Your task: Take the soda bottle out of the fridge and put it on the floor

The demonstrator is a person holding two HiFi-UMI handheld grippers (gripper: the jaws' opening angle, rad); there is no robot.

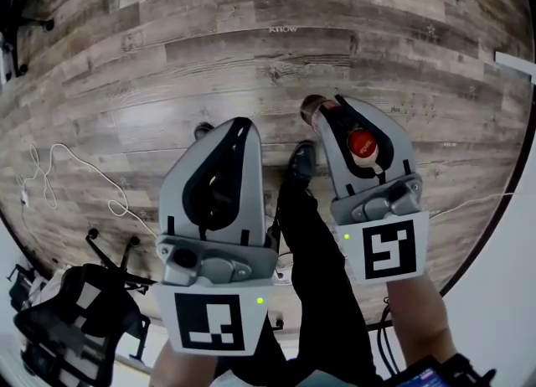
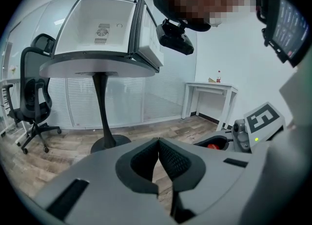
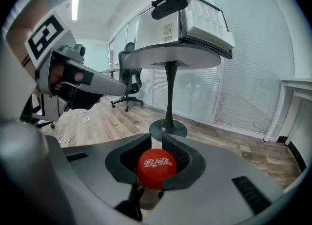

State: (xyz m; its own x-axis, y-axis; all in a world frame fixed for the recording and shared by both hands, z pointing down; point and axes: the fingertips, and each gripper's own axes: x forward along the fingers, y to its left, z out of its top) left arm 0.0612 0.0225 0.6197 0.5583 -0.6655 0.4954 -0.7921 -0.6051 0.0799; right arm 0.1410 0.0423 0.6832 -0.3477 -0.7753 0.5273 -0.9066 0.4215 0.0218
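Bottle [image 3: 156, 168] gripped at cap by right gripper [image 3: 155, 141] jaws, above floor [image 1: 251, 42]; left gripper [image 2: 157, 146] jaws closed, empty.

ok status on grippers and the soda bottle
Left gripper shut, empty. Right gripper shut on soda bottle at the neck. Bottle held over wood floor. Shoe close beside it.

Grey hand-held grippers [image 1: 241, 126] [image 1: 333, 107], black trousers [image 1: 314, 251]
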